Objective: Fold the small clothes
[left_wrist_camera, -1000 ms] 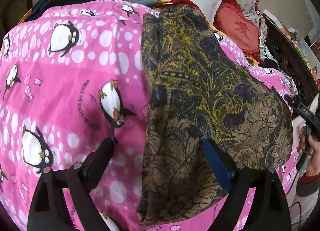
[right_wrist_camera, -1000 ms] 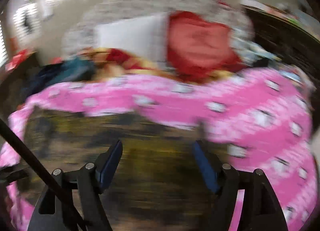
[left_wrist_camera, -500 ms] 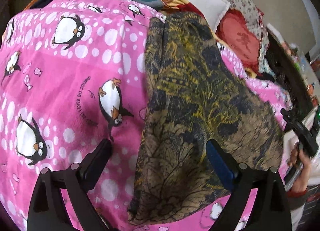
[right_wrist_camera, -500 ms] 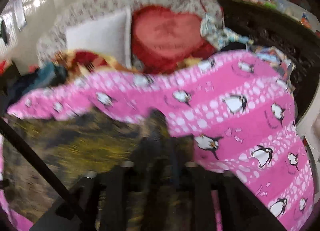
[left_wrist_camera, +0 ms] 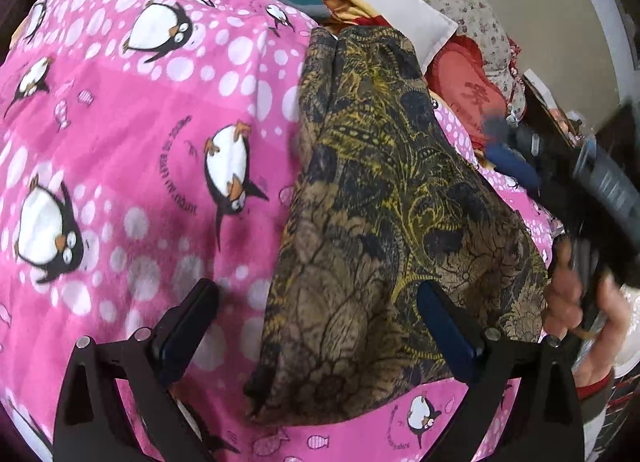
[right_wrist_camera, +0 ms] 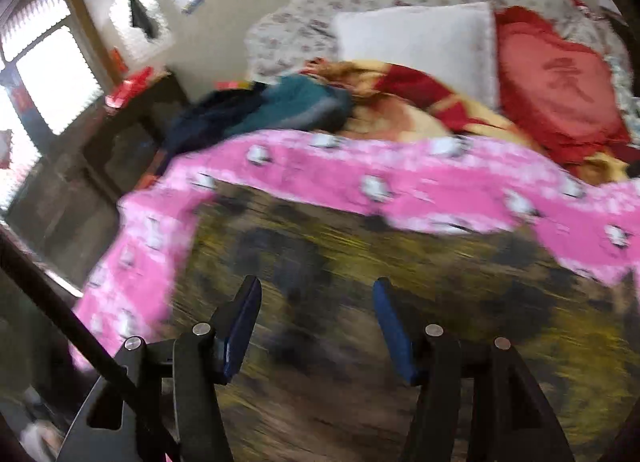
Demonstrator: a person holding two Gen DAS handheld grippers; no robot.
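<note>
Although the dark garment (left_wrist_camera: 380, 213) with its yellow-and-brown leaf print already lies as a long, narrowed band on the pink penguin blanket (left_wrist_camera: 140, 141), the folding looks only partly done. In the left wrist view it runs from the upper middle of the frame down to the lower middle, its left edge fairly straight and its right side bulging out wider toward the lower right. That shape suggests one lengthwise fold at most; I judge that bringing the ends together into a compact packet is still left.

The left hand-held gripper (left_wrist_camera: 316, 326) stands spread wide, nothing between its pads: its left finger is over the blanket, its right finger over the cloth near the lower edge, and whether either touches cannot be told. Its jaws have just been opening a little further.

The right hand-held gripper (right_wrist_camera: 316, 326) is blurred by motion in its own view, jaws moderately apart and empty, over the garment that fills the lower half of the frame; its jaws have just been opening. From the left wrist view it shows at the right edge, held by a hand (left_wrist_camera: 580, 302).

Pillows (right_wrist_camera: 420, 37), a red heart cushion (right_wrist_camera: 560, 81) and other heaped clothes (right_wrist_camera: 260, 109) lie at the top of the bed; whether those await folding cannot be told.
</note>
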